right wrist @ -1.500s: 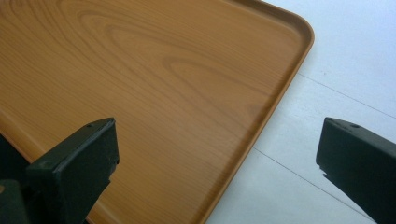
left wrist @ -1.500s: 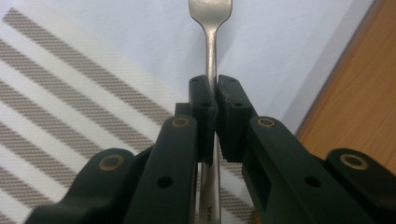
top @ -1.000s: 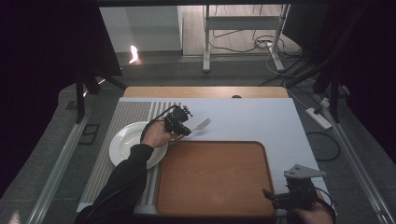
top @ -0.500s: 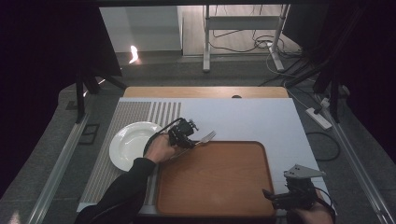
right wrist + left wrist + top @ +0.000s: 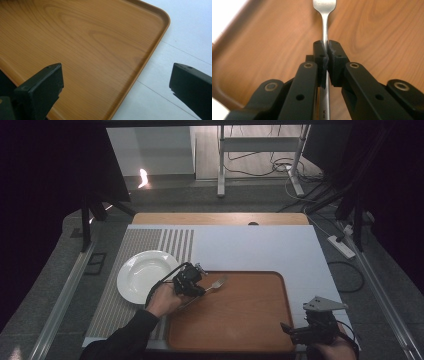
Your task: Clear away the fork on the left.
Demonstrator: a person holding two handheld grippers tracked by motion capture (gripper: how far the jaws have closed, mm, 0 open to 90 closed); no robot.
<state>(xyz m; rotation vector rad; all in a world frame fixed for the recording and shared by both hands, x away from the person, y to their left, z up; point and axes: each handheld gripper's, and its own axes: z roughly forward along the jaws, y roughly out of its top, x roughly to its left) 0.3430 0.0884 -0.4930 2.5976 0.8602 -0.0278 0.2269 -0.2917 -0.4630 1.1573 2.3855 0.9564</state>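
My left gripper (image 5: 196, 289) is shut on the handle of a metal fork (image 5: 215, 284) and holds it over the left part of the wooden tray (image 5: 250, 320). In the left gripper view the fork (image 5: 325, 27) runs straight out between the clamped black jaws, tines at the top, with the tray's wood grain (image 5: 262, 50) beneath. A white plate (image 5: 140, 272) lies on the striped mat left of the tray. My right gripper (image 5: 292, 332) rests at the tray's near right corner, open, with the tray rim (image 5: 150, 52) between its spread fingers (image 5: 40, 87).
The tray sits on a white table top (image 5: 250, 247) with a grey striped mat (image 5: 125, 245) on its left side. A wooden strip (image 5: 220, 218) edges the far side. Cables and a power strip (image 5: 340, 246) lie on the floor beyond.
My left gripper has carried the fork from above the plate's right side toward me and rightward, over the tray's left part. The right gripper has stayed put.
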